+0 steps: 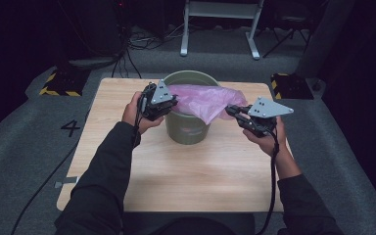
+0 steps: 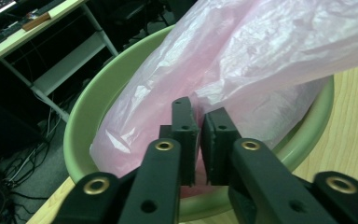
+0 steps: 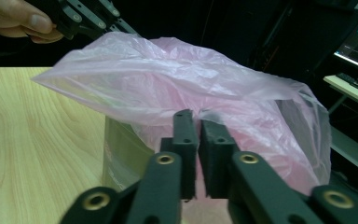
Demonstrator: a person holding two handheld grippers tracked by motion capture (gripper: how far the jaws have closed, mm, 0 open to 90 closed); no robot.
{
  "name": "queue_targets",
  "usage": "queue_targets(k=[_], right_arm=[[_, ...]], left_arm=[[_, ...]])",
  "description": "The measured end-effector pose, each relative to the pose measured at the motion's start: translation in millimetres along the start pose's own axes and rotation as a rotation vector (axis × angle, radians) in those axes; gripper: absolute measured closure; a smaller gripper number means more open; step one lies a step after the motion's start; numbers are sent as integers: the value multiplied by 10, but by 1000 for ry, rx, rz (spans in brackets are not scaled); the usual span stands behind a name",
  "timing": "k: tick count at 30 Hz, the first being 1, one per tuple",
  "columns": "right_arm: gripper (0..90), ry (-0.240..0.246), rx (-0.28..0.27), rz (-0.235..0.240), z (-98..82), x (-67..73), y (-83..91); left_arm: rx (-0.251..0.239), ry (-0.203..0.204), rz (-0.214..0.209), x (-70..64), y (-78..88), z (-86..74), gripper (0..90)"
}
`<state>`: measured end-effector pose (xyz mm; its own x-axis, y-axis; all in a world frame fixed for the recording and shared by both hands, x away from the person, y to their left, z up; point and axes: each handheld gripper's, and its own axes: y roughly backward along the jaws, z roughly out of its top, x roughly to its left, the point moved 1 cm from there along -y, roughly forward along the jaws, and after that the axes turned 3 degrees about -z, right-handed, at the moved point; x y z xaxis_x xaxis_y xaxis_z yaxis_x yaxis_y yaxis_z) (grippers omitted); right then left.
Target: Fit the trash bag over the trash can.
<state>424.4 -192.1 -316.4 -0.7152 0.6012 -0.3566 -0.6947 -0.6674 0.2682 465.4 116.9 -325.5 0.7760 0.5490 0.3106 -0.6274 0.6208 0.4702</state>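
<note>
— Two grippers logged. Left gripper (image 1: 172, 103)?
— Jaws pinching pink plastic bag (image 1: 206, 100) at the green bucket (image 1: 190, 128) rim.
— Bag location?
— Draped across bucket mouth, mid-table (image 1: 176, 171).
— Right gripper (image 1: 230, 110)?
— Jaws pressed on the bag's right edge.

Both forearms, in dark sleeves, reach up from the tabletop's near edge toward its far half. The left hand (image 1: 136, 113) holds the left gripper (image 1: 169, 104) left of centre, jaws pointing right, nearly closed with only a thin slit between them. The right hand (image 1: 269, 139) holds the right gripper (image 1: 231, 110) nearer the right edge, jaws pointing left, likewise nearly closed. A cable (image 1: 273, 181) trails down from it along the right forearm.
</note>
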Motion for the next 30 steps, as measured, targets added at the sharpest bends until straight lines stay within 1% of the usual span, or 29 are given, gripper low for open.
queue_targets(k=[1,2,3,4,5,6,7,8,9,10,11,12,13,14,15,16,17,18,19,21,22,24,25,26,28,29,30], right_arm=[[876,0,0,0,0,0,0],[900,2,0,9,0,8,-2],[900,2,0,9,0,8,-2],[900,5,-8,23,0,13,3],[900,5,-10,25,1,15,6],[900,7,-5,19,3,19,7],[900,7,-5,19,3,19,7],[900,9,2,19,0,22,4],[900,14,5,16,-2,21,1],[900,13,9,14,-3,22,-3],[900,13,11,12,-4,22,-5],[900,13,11,12,-4,20,-8],[900,13,12,12,-4,21,-8],[900,14,12,11,-3,23,-11],[900,14,13,9,-2,26,-15],[900,17,15,7,-2,29,-18],[900,20,16,4,-1,30,-20],[900,23,18,2,1,32,-21],[900,23,18,1,1,33,-21],[900,21,21,-5,-1,32,-21],[900,21,23,-5,-4,29,-22],[900,20,29,-7,-8,26,-25],[900,21,28,-6,-9,23,-27],[900,18,27,-5,-12,23,-29],[900,20,29,-5,-14,23,-30],[900,20,30,-9,-21,29,-33],[900,19,32,-10,-25,33,-34]], left_arm=[[0,0,0,0,0,0,792],[-1,1,3,-6,2,2,752],[-3,3,4,-11,4,6,752],[1,7,12,-32,10,20,648],[-5,2,1,-51,26,32,630],[-13,5,-9,-63,37,42,561],[-13,5,-9,-63,37,42,501],[-20,15,3,-105,76,79,424],[-20,15,3,-105,76,79,364],[-49,19,-32,-142,126,111,339],[-67,19,-46,-179,159,145,324],[-73,15,-53,-204,178,170,281],[-73,15,-53,-204,178,170,268],[-96,6,-73,-291,227,256,268],[-109,1,-83,-329,242,294,267],[-113,-1,-89,-358,252,322,264],[-113,-1,-89,-358,252,322,261],[-118,-24,-95,-434,270,392,258],[-118,-34,-100,-482,276,424,253],[-120,-56,-106,-549,285,465,245],[-120,-56,-106,-549,285,465,245],[-125,-77,-105,-610,279,523,245],[-125,-77,-105,-610,279,523,248],[-139,-68,-127,-640,249,571,255],[-139,-68,-130,-650,230,593,263],[-136,-63,-127,-661,202,614,310],[-130,-60,-135,-668,147,643,343]])
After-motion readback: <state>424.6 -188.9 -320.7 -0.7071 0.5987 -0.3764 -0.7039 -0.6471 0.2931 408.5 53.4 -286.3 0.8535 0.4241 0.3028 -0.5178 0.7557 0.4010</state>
